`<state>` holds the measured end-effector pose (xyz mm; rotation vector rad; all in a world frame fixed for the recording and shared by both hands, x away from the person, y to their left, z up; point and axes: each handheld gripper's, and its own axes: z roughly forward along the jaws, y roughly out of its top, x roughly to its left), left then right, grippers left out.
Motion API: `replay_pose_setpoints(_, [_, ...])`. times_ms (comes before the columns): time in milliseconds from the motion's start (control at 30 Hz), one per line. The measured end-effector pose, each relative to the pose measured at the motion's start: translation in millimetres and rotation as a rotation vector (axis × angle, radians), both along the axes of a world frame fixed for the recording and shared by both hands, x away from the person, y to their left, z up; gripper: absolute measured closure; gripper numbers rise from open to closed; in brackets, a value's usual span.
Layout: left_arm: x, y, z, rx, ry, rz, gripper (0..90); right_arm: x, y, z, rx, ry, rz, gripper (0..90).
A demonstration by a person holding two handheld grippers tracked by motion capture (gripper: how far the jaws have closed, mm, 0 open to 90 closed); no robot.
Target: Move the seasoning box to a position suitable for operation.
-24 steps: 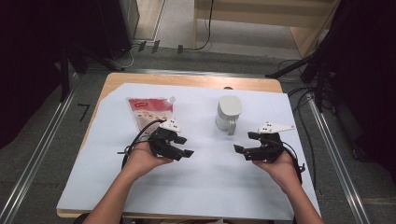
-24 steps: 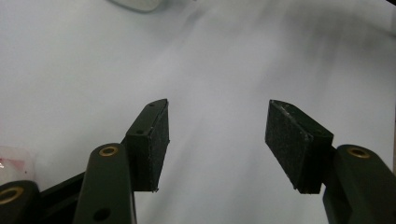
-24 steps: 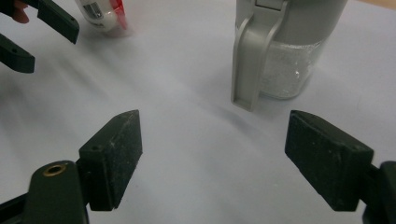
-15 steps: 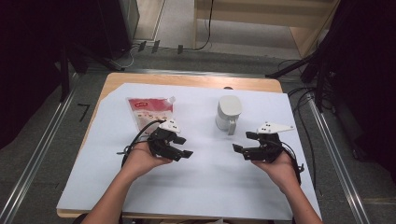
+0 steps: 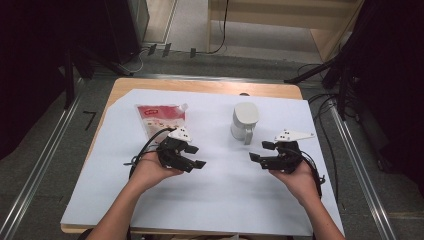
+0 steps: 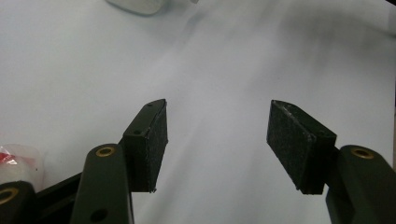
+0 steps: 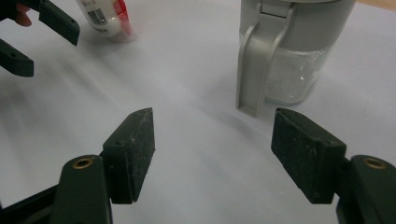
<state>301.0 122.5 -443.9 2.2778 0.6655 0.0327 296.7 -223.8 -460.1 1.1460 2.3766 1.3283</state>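
You're working on a wooden worktop (image 5: 280,90) covered by a white sheet (image 5: 215,190), sitting on grey floor with metal rails either side and cables trailing behind.

The grey-lidded jug (image 5: 244,121) is standing upright toward the back, right of centre; the right gripper view is showing its clear body and the handle facing your right tongs (image 7: 212,156). The red-and-white pouch (image 5: 161,119) is lying flat at back left, just beyond your left tongs (image 5: 196,156).

You're holding both tongs low over the sheet, pointing inward at each other, well apart. Both pairs are spread wide, gripping nothing. The right tongs (image 5: 261,151) are sitting near the jug, just in front and right of it, not touching. Your forearms are coming in from the near edge, hands wrapped around the grips.
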Motion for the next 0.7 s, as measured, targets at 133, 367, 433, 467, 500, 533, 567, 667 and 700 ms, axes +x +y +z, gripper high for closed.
replay_pose_setpoints(133, [0.1, 0.4, -0.1, -0.003, 0.002, -0.002, 39.1, -0.6, -1.0, 0.7, 0.004, -0.004, -0.007, 32.4])
replay_pose_setpoints(367, [-0.1, 0.6, -0.1, -0.002, 0.004, -0.002, 39.0, -1.0, -0.1, 0.5, -0.003, -0.002, -0.01, 35.8])
replay_pose_setpoints(433, [-0.2, 0.6, -0.2, 0.001, 0.004, -0.003, 38.9, -0.9, 0.9, -0.9, -0.008, 0.018, -0.008, 36.9])
replay_pose_setpoints(467, [-0.2, 0.6, -0.1, 0.003, 0.004, -0.004, 38.8, -0.8, 1.6, -1.9, -0.017, 0.023, -0.01, 36.8])
replay_pose_setpoints(500, [-0.3, 0.6, 0.2, 0.008, 0.003, -0.004, 38.8, -0.4, 2.5, -3.0, -0.024, 0.022, -0.012, 36.9])
replay_pose_setpoints(533, [-0.6, 0.6, 0.1, 0.001, 0.004, -0.003, 38.8, -0.9, 3.6, -3.6, -0.03, 0.028, -0.018, 36.9])
replay_pose_setpoints(567, [-0.7, 0.6, 0.1, -0.001, 0.001, -0.002, 38.8, -0.6, 4.8, -4.2, -0.04, 0.025, -0.013, 38.7])
replay_pose_setpoints(667, [-0.5, 2.1, 1.3, 0.007, 0.001, -0.001, 38.8, 0.2, 5.4, -1.1, -0.03, 0.028, -0.022, 38.6])
replay_pose_setpoints(700, [-0.4, 2.5, 1.3, 0.005, -0.001, -0.001, 38.8, 0.2, 5.4, -1.1, -0.03, 0.028, -0.022, 38.6])
